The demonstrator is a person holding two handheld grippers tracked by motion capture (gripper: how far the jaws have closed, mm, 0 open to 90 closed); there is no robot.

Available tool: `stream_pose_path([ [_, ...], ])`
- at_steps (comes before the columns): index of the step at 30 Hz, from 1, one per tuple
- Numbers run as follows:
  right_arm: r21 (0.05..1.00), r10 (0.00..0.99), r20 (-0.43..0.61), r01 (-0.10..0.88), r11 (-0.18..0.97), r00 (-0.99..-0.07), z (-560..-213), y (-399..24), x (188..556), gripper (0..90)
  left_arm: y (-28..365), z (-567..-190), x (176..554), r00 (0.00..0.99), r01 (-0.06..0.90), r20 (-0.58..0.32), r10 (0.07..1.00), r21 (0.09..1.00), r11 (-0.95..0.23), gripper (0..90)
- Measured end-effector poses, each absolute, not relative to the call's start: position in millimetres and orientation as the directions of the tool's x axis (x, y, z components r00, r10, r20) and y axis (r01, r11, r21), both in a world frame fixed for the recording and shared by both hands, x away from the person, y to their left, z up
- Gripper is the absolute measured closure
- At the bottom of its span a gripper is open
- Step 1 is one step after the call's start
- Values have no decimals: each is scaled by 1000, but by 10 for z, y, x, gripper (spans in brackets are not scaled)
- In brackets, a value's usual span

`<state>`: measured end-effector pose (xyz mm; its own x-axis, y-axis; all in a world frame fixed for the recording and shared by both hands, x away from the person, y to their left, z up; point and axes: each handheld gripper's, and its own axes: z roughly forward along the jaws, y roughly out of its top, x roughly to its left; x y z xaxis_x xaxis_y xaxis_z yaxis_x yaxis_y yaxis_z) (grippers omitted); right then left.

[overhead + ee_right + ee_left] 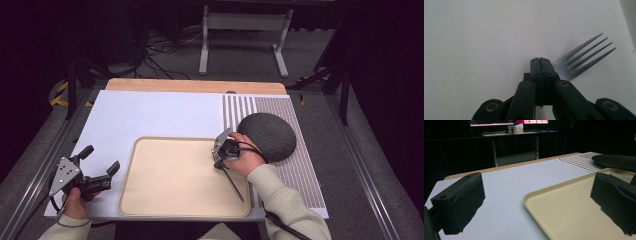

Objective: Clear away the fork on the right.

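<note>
You have one fork clamped in your right gripper, jaws fully closed, over the one beige tray. Your left gripper holds nothing, jaws wide, beside one dark bowl.

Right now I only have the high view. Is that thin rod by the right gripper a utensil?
Observer: Yes, a fork. The right gripper view shows four tines beyond the right gripper.
Operator: Jaws shut on it?
Observer: They're pressed together, and the fork's neck runs in at their side. It looks gripped.
Operator: And the left one?
Observer: The left gripper is wide open with nothing between its jaws. The tray corner is ahead of it.
</note>
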<state>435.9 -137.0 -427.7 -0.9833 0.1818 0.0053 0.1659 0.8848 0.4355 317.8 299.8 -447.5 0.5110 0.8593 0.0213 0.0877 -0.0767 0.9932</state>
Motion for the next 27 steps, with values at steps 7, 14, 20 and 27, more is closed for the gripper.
stream_pose_path([
  [7,425,209,-6,187,886,-978,-4267,-1423,4376,895,2997,-4476,3179,511,89,22,859,993,-78,0],
  [14,425,259,-16,228,876,-966,-4266,-1514,4412,895,2995,-4476,3179,510,87,19,860,993,-74,0],
  [20,424,284,-22,248,871,-959,-4261,-1585,4426,894,2996,-4477,3180,510,88,19,860,993,-74,0],
  [27,428,308,-30,266,864,-951,-4260,-1658,4452,894,2995,-4478,3182,511,89,20,859,993,-77,0],
])
